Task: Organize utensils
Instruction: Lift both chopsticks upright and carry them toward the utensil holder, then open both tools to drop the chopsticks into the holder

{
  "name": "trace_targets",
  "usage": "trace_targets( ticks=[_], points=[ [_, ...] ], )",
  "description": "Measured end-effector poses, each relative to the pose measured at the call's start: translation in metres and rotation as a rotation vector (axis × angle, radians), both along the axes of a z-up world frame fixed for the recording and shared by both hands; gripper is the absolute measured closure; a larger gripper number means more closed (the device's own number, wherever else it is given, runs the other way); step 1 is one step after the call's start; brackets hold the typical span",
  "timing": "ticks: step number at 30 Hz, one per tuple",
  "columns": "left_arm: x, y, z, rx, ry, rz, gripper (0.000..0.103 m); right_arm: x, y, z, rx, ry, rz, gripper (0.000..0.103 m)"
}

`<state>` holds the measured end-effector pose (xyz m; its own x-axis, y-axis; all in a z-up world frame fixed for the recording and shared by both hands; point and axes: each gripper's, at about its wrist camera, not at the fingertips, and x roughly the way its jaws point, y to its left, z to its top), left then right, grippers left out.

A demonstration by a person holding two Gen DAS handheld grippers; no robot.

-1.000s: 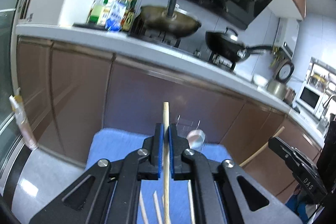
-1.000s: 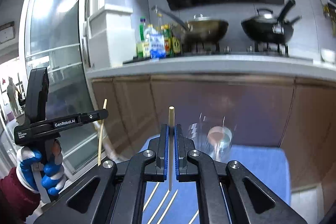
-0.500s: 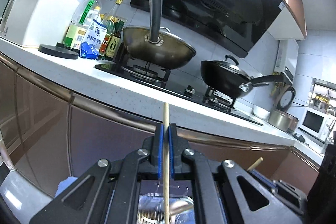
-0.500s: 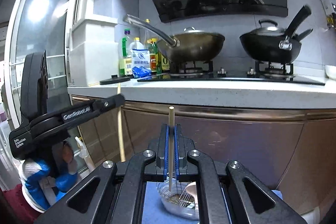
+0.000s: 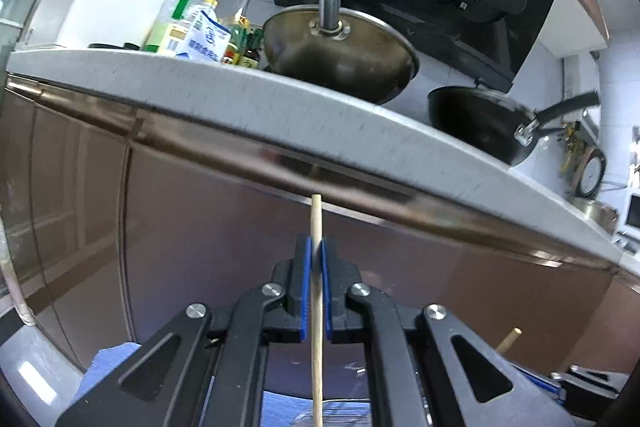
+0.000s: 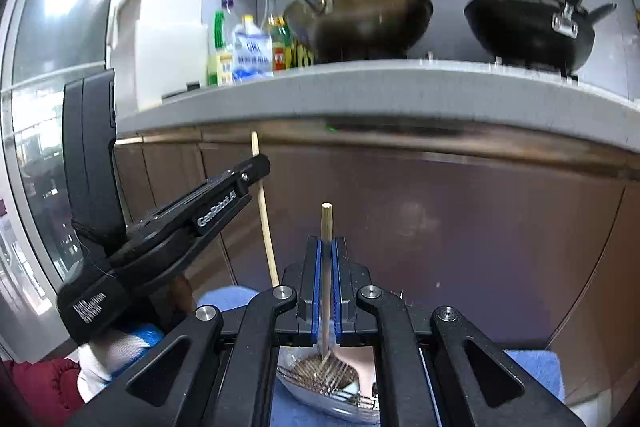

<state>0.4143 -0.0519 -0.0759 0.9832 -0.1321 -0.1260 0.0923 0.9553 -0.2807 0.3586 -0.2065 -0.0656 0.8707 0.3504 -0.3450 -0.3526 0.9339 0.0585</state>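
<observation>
Below the right gripper [image 6: 327, 255]: wire holder [image 6: 326, 373], directly under its upright chopstick [image 6: 326, 227]
Right fingers: clamped on that chopstick
Left gripper [image 5: 316, 259]: clamped on second chopstick [image 5: 316, 227], also upright, farther aside
Nearer hand: right, likely

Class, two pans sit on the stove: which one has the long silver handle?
The brownish metal wok beside the bottles; the black pan farther right has a dark handle.
</observation>
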Motion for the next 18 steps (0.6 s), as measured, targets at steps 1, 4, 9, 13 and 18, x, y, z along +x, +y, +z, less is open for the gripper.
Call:
trace_targets(
  ticks=[1, 4, 9, 13, 18],
  points=[
    [0.0, -0.001, -0.005, 0.009, -0.001, 0.009, 0.098, 0.002, 0.0, -0.006, 0.002, 0.012, -0.002, 0.098],
    [-0.006, 0.002, -0.012, 0.014, 0.004, -0.008, 0.096, 0.004, -0.002, -0.019, 0.0, 0.041, -0.007, 0.098],
    [-0.026, 0.013, -0.003, 0.016, 0.019, -0.036, 0.08, -0.009, -0.008, -0.018, 0.017, 0.041, -0.024, 0.095],
    [-0.054, 0.032, 0.016, 0.011, 0.029, -0.038, 0.077, -0.029, -0.013, -0.006, 0.023, 0.017, -0.041, 0.093],
    [-0.091, 0.054, 0.035, 0.016, 0.071, -0.047, 0.069, -0.065, -0.015, 0.009, 0.024, 0.003, -0.062, 0.084]
  ],
)
